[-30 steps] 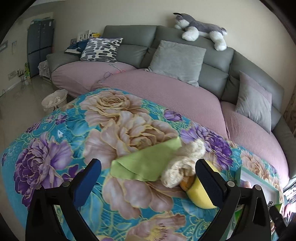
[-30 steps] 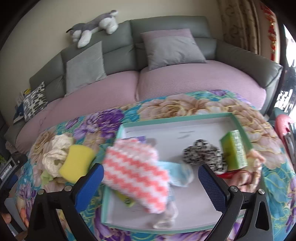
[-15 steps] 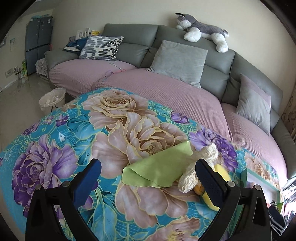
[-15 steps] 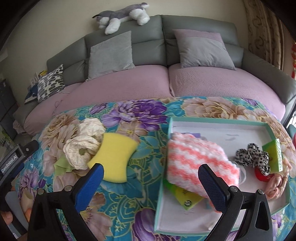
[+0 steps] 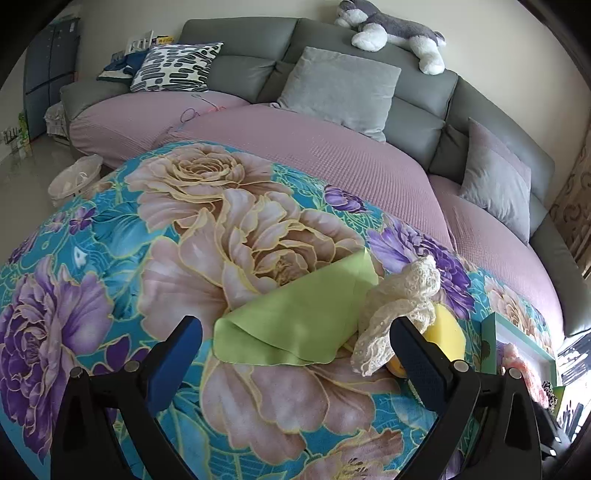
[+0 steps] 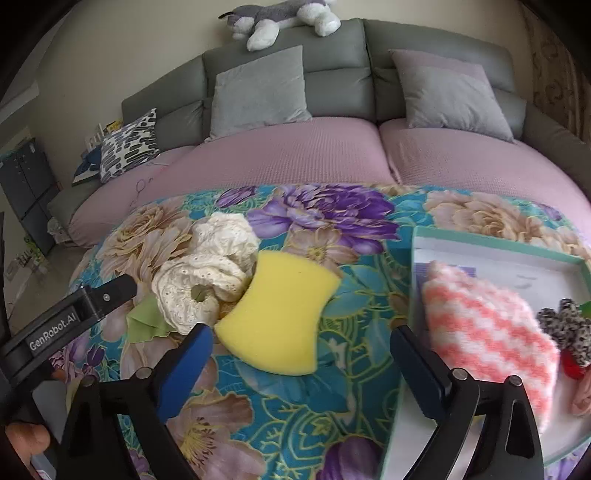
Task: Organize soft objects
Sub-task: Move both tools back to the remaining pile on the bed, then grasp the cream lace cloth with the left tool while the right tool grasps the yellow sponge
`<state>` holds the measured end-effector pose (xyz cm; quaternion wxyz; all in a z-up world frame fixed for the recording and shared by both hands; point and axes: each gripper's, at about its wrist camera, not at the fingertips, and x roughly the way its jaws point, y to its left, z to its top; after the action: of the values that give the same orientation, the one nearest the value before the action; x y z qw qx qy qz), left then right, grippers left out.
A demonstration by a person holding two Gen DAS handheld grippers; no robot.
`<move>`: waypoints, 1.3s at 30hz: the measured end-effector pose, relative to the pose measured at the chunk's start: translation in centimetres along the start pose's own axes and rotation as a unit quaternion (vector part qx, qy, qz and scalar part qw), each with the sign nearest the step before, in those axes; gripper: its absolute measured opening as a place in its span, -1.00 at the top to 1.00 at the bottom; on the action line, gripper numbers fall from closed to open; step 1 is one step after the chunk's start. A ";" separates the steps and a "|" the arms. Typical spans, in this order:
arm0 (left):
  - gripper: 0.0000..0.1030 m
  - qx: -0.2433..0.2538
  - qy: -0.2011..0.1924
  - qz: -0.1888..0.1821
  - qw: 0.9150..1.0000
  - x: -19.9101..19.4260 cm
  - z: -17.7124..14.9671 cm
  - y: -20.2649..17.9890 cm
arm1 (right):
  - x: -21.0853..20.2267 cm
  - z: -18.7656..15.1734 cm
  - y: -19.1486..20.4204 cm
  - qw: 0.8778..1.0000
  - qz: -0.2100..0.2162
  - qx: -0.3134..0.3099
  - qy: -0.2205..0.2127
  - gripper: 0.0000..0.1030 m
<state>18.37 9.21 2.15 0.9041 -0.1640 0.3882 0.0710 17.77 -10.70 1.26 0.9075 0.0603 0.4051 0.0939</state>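
On the floral cloth lie a green cloth (image 5: 295,325), a cream lace piece (image 5: 399,310) and a yellow sponge (image 6: 280,314), bunched together. My left gripper (image 5: 295,350) hovers open just in front of the green cloth, nothing between its fingers. My right gripper (image 6: 301,350) is wide and its jaws are closing, with the near edge of the yellow sponge between the fingertips and no pad touching it. The lace piece (image 6: 207,280) sits left of the sponge. A green-rimmed tray (image 6: 491,240) at the right holds a pink-and-white knit (image 6: 487,336) and a spotted scrunchie (image 6: 565,328).
A grey sofa (image 5: 369,147) with pink seat covers curves behind the table, with cushions and a plush husky (image 5: 395,29) on its back. A white basket (image 5: 74,179) stands on the floor at the left. The left gripper's body (image 6: 66,321) shows at the right wrist view's left edge.
The right gripper swung left from over the tray to the yellow sponge. The left gripper drifted down and closer to the green cloth.
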 end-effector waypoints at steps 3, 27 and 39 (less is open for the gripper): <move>-0.97 0.004 -0.002 -0.005 1.000 0.1 0.1 -0.1 | 1.2 -0.2 0.5 1.000 0.011 0.000 0.012 -0.83; 0.27 0.030 0.050 -0.088 0.994 4.3 -0.6 -3.6 | 4.1 -0.6 -0.6 0.996 0.067 0.050 0.035 -0.38; 0.87 0.030 0.024 -0.103 0.994 2.4 -0.4 -3.9 | 2.8 -0.4 -0.7 0.995 0.083 0.047 0.020 -0.32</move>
<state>20.78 5.43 1.12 0.9017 -0.1771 0.3925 -0.0382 19.40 -10.72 -1.14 0.8843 0.1338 0.4211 0.1509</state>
